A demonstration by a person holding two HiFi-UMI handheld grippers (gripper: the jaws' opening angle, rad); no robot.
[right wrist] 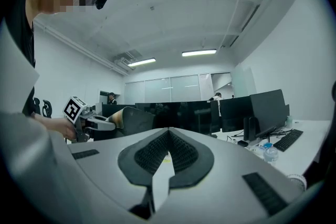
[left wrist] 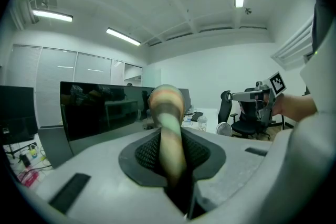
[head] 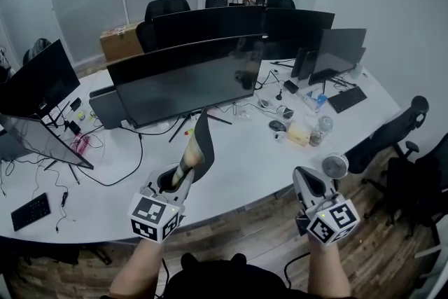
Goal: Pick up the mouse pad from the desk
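Above the white curved desk (head: 238, 164), the mouse pad (head: 199, 143) stands curled and clear of the surface, pinched by the left gripper (head: 183, 166). The right gripper (head: 303, 173) is held alongside, jaws together and empty. Both forearms reach forward.

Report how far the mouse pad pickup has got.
Done: the left gripper is shut on the mouse pad, which curls upward, off the desk. In hand: holding it raised. Left: nothing of the pickup itself that shows; the right gripper is shut and empty.
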